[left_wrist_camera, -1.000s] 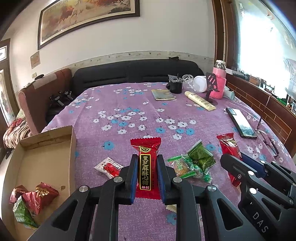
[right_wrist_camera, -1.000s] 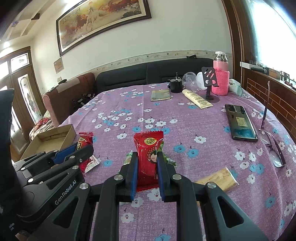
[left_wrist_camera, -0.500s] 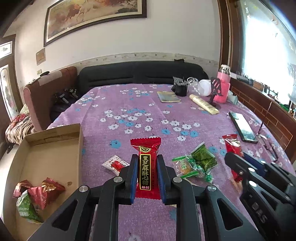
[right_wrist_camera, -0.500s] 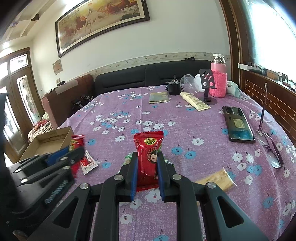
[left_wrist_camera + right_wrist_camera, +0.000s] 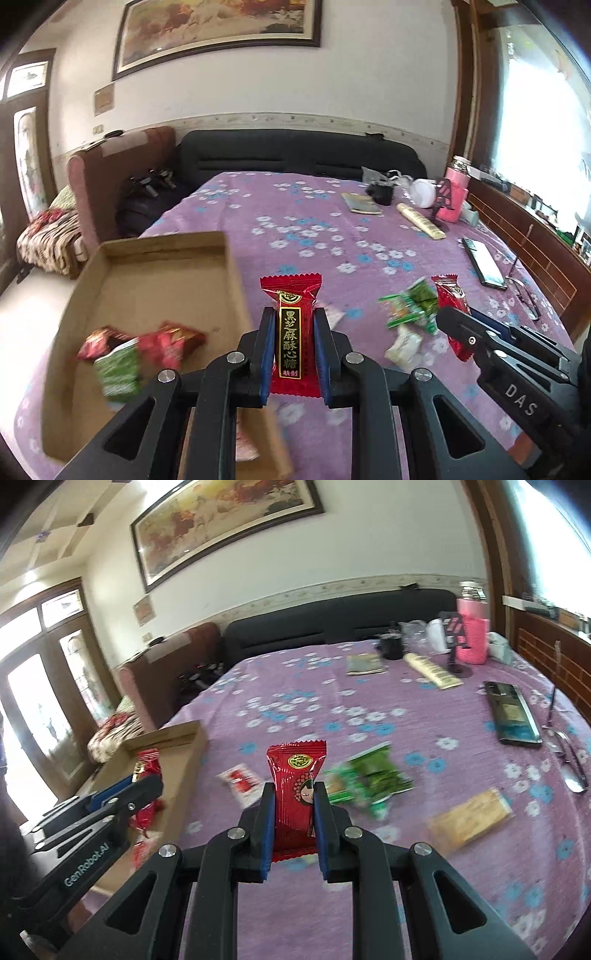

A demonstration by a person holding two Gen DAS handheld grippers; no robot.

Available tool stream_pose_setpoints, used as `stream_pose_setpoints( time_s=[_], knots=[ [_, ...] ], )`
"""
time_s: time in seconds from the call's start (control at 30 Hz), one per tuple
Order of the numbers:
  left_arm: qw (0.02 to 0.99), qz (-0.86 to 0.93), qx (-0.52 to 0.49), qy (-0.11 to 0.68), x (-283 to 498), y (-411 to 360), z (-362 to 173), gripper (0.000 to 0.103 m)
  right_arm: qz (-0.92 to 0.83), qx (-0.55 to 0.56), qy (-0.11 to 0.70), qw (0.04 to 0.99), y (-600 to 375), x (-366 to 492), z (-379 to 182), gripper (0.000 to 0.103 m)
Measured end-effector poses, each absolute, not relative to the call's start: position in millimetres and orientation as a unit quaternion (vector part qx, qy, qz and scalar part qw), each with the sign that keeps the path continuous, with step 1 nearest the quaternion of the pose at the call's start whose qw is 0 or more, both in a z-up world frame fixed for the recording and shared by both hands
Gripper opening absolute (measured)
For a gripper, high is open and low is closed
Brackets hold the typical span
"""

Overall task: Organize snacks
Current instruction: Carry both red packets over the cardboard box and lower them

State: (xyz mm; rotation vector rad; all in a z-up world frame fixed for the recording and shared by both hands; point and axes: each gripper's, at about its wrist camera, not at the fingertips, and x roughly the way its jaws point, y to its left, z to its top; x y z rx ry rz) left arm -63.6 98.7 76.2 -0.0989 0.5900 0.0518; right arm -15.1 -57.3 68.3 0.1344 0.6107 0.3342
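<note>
Cardboard box nearer now; left gripper clamping red candy.

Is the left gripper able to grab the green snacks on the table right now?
Probably not yet: the left gripper is already shut on a red candy, so the green snacks must wait.

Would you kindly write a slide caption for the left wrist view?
Left gripper grips a red sesame candy beside the cardboard box; more snacks wait on the floral cloth.
</note>
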Motion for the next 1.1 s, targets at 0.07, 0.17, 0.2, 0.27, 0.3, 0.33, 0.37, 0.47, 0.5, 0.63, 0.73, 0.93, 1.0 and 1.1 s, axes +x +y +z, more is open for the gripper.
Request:
stream_pose_setpoints(
  time_s=[0.07, 0.17, 0.2, 0.27, 0.3, 0.33, 0.37, 0.47, 0.5, 0.63, 0.73, 0.93, 1.0, 1.1],
  knots=[
    [0.955, 0.035, -0.054, 0.288, -73.5, 112.3, 75.9, 0.020, 0.181, 0.060, 0.300, 0.935, -44.5, -21.2, 68.9, 0.018],
    [0.956, 0.056, -0.060, 0.281, -86.1, 133.2, 75.7, 0.020, 0.207, 0.045, 0.301, 0.930, -22.8, -29.2, 69.8, 0.018],
    [0.956, 0.062, -0.062, 0.282, -88.6, 139.4, 74.7, 0.020, 0.214, 0.040, 0.302, 0.928, -16.3, -31.5, 69.4, 0.018],
    [0.954, 0.073, -0.068, 0.284, -94.1, 153.1, 72.0, 0.020, 0.232, 0.031, 0.304, 0.924, -2.4, -36.4, 68.3, 0.018],
    [0.952, 0.080, -0.071, 0.287, -96.9, 160.2, 69.6, 0.020, 0.239, 0.026, 0.304, 0.922, 3.5, -38.6, 67.8, 0.018],
    [0.951, 0.084, -0.072, 0.289, -98.6, 164.2, 67.8, 0.020, 0.247, 0.019, 0.305, 0.919, 11.7, -41.1, 66.9, 0.018],
    [0.950, 0.089, -0.074, 0.291, -100.6, 169.8, 65.2, 0.020, 0.253, 0.016, 0.306, 0.917, 16.7, -42.2, 66.3, 0.018],
    [0.946, 0.105, -0.074, 0.296, -105.5, 182.5, 58.3, 0.020, 0.273, 0.002, 0.310, 0.911, 34.5, -45.7, 64.8, 0.018],
    [0.945, 0.110, -0.074, 0.299, -106.0, 185.6, 55.9, 0.020, 0.278, -0.001, 0.310, 0.909, 39.6, -46.6, 64.2, 0.018],
    [0.937, 0.126, -0.083, 0.314, -105.9, 201.7, 43.2, 0.020, 0.302, -0.012, 0.315, 0.900, 59.9, -47.7, 60.6, 0.019],
    [0.934, 0.131, -0.090, 0.321, -106.2, 210.8, 37.6, 0.020, 0.314, -0.014, 0.325, 0.892, 72.2, -46.0, 56.4, 0.019],
    [0.933, 0.135, -0.088, 0.322, -104.6, 214.5, 30.8, 0.021, 0.327, -0.016, 0.343, 0.881, 87.8, -42.0, 46.4, 0.019],
    [0.933, 0.132, -0.091, 0.321, -104.2, 215.7, 30.9, 0.021, 0.328, -0.017, 0.348, 0.878, 90.0, -40.3, 42.3, 0.019],
    [0.933, 0.130, -0.092, 0.323, -100.8, 216.0, 30.6, 0.021, 0.328, -0.017, 0.352, 0.876, 91.3, -37.7, 37.4, 0.019]
  ],
)
